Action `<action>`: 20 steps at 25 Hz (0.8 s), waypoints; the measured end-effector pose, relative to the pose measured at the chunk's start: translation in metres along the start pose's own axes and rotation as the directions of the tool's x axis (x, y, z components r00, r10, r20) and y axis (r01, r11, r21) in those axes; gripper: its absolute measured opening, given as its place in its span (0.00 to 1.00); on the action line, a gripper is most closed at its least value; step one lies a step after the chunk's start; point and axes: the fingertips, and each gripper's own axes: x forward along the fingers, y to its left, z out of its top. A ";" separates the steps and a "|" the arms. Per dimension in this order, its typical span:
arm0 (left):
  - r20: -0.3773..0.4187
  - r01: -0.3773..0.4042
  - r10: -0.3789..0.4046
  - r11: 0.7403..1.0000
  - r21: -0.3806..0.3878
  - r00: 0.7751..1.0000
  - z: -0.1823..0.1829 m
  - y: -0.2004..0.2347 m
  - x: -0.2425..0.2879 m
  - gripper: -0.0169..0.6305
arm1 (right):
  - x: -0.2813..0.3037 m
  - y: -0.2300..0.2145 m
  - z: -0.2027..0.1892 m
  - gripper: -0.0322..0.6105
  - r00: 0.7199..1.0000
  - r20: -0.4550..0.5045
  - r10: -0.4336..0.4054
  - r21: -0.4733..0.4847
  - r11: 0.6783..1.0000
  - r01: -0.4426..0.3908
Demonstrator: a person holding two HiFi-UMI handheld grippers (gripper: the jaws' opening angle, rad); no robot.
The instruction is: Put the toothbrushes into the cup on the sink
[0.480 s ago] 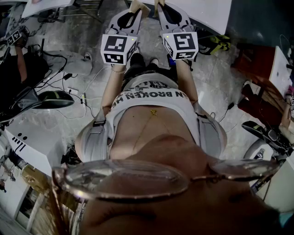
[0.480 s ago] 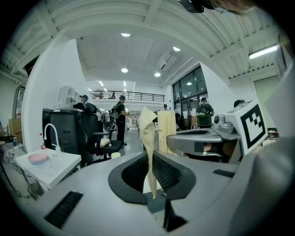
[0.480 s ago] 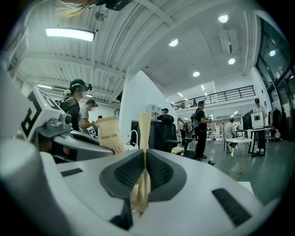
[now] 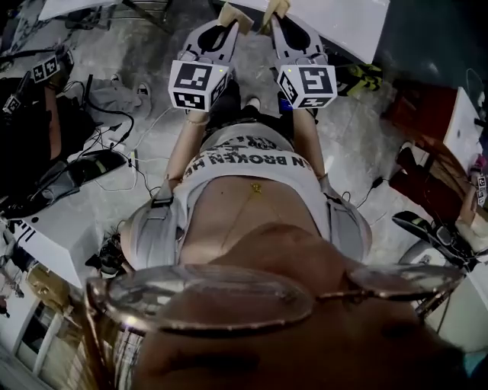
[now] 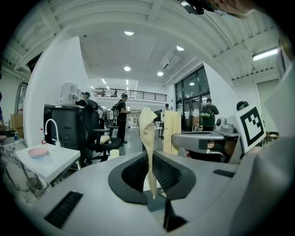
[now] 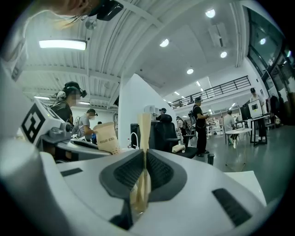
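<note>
Head view steeply down on left gripper (image 4: 229, 15) and right gripper (image 4: 271, 11); gripper views level along jaws, both toward sink (image 5: 61, 160).

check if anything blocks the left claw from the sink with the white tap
Nothing visible does. In the left gripper view the sink with its white tap lies off to the left, with only open air between it and the shut, empty left claw.

1. The left gripper (image 4: 229, 17) is held out ahead of the torso, jaws clamped on a paper-wrapped toothbrush (image 5: 148, 138).
2. The right gripper (image 4: 273, 11) lies just beside it, parallel, jaws pinching a second wrapped toothbrush (image 6: 144, 133).
3. The left forearm (image 4: 185, 148) and right forearm (image 4: 309, 141) reach forward, near each other.
</note>
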 end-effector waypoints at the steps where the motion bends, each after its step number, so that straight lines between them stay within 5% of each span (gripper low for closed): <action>1: -0.003 0.002 -0.002 1.000 0.001 1.000 0.000 0.004 0.002 0.08 | 0.004 -0.001 0.000 0.11 1.000 -0.001 -0.003 0.002 1.000 0.003; 20: 0.036 0.103 -0.103 0.994 0.024 0.994 0.040 0.093 0.102 0.08 | 0.116 -0.050 0.016 0.11 0.996 -0.003 -0.086 -0.005 0.996 0.086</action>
